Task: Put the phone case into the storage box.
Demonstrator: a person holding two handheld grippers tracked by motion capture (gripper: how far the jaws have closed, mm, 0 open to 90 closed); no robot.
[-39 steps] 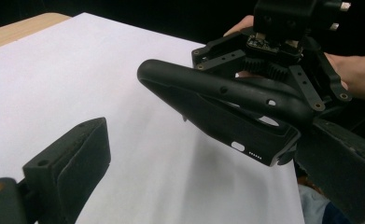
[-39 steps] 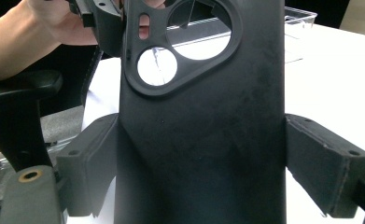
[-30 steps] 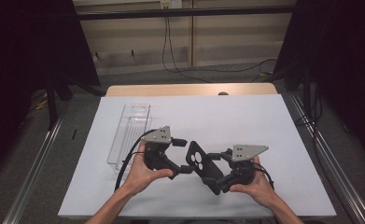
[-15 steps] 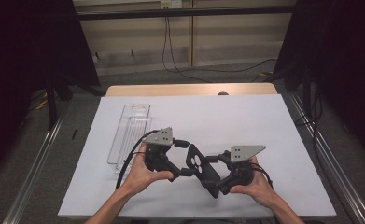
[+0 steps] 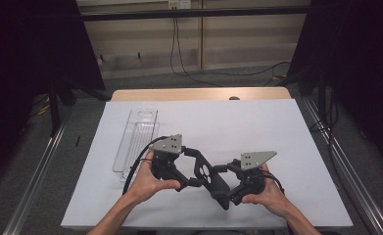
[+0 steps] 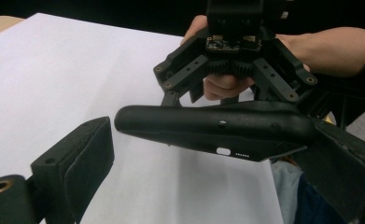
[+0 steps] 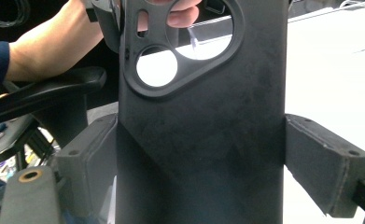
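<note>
The white table sheet point(image 5: 257, 127) is open across its far and right portions, with ample passage there. One obstacle sits at the left: a clear plastic tray point(image 5: 136, 139) (lying lengthwise, just beyond the left gripper point(image 5: 191, 169)). At the near edge, the black phone case point(image 5: 209, 177) bridges both grippers, closing the way between them.

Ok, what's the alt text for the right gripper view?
A black phone case with camera cut-outs near its top stands upright, clamped at both side edges between the padded fingers of the right gripper. Behind it are the white table and the person's other hand.
</note>
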